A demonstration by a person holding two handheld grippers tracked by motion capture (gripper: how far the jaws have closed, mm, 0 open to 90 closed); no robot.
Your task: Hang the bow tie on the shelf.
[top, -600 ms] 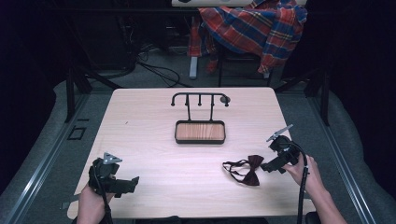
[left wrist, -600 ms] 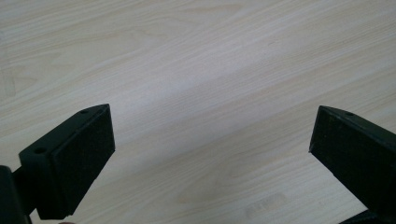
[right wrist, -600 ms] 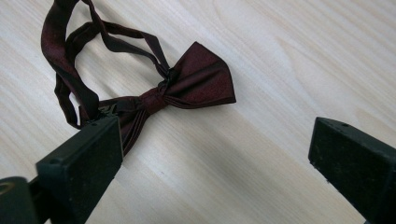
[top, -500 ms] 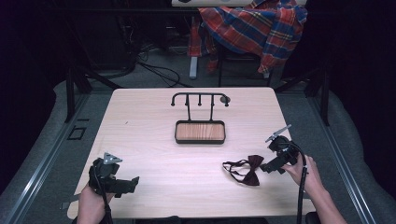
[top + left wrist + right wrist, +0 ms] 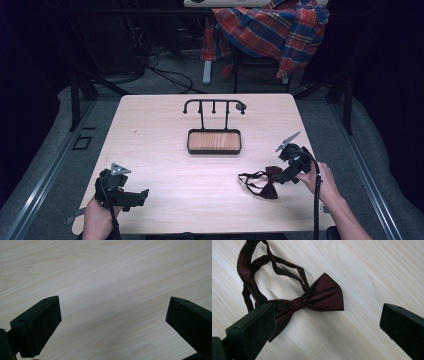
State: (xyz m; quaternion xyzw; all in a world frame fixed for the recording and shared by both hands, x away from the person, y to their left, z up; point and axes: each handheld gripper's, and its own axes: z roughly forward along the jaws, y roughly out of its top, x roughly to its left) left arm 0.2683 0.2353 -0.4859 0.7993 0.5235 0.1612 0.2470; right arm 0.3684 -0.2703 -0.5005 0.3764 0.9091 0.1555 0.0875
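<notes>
Right gripper (image 5: 284, 176) has edged in slightly toward the bow tie (image 5: 264, 182) compared with the frames half a second back, so it reads as the tail end of an approach, not yet a grasp. Its jaws stand wide apart; in the right gripper view the bow tie (image 5: 312, 300) lies between them, one wing partly behind the left jaw, the centre knot off toward that jaw (so probably a small shift is needed before closing). Nothing is pinched. The bow tie sits near the table's (image 5: 165, 150) right edge, toward the near right corner, flat on the wood. It's dark maroon, glossy fabric, pleated wings gathered at a narrow knot, with a thin neck strap looped loosely away from the gripper. Soft and floppy by the look of it; a knot grab would likely carry it best. Left gripper (image 5: 135, 197) is parked by the near left corner, unchanged from earlier, jaws spread over bare wood. Hook stand with a wooden tray base (image 5: 214, 141) sits mid-table toward the far edge, well apart from the bow tie, a plausible destination.
</notes>
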